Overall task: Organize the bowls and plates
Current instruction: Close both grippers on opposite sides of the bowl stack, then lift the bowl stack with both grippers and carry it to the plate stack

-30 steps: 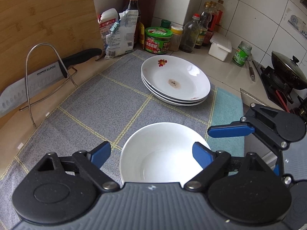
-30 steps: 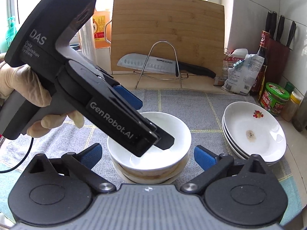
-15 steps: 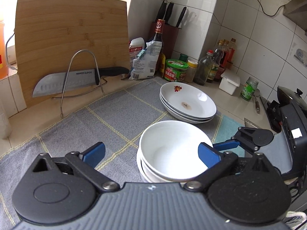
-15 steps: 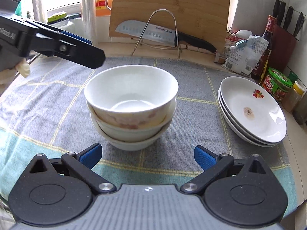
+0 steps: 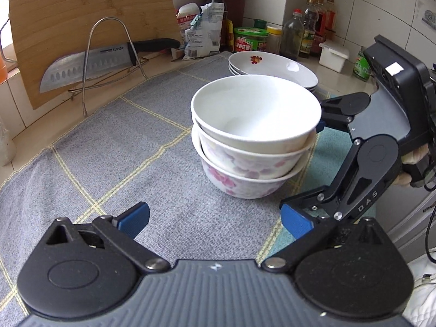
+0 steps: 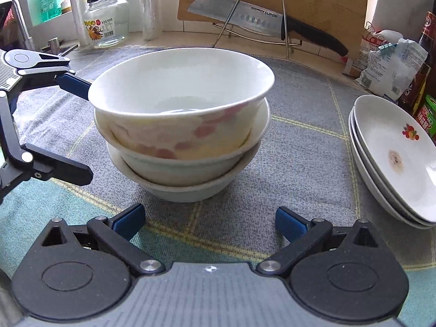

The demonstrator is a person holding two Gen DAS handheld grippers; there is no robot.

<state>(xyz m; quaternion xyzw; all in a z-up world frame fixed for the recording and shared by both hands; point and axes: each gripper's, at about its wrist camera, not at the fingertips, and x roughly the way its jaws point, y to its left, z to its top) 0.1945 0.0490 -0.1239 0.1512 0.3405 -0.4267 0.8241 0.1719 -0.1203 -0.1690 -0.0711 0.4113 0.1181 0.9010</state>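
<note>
White stacked bowls [image 5: 250, 139] on grey cloth [image 5: 114, 147], ahead of wide-open left gripper [image 5: 215, 218], right gripper [image 6: 209, 216] wide too

The stack of bowls [image 5: 254, 141] hides the near rim of the stack of plates [image 5: 275, 68] in the left wrist view, while the right wrist view's right edge crops those plates.
</note>
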